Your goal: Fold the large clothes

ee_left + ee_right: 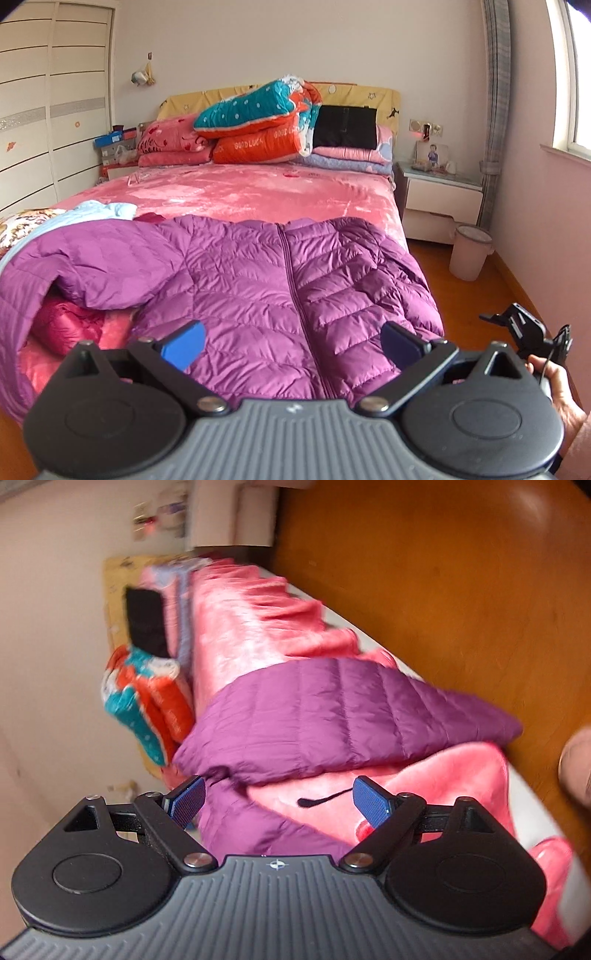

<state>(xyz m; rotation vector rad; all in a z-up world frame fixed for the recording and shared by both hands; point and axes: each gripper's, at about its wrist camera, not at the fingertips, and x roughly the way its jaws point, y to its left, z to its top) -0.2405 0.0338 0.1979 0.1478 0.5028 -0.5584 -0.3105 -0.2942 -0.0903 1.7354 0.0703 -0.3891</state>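
the purple jacket (280,280) lay front up, zipped, across the foot of the bed (258,188), its sleeves out to the sides; no fold looked made. the left hand-held gripper (291,343) and right hand-held gripper (277,801) were both wide open, holding nothing.

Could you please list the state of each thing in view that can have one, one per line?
Purple down jacket: zipped, front up, spread on the bed, unfolded.
Jacket's sleeve: hanging over the bed's edge.
Left gripper: open, empty, above the jacket's hem.
Right gripper: open, empty, beside the bed.
Quilts: folded, stacked at the headboard.
Waste bin: upright on the floor.
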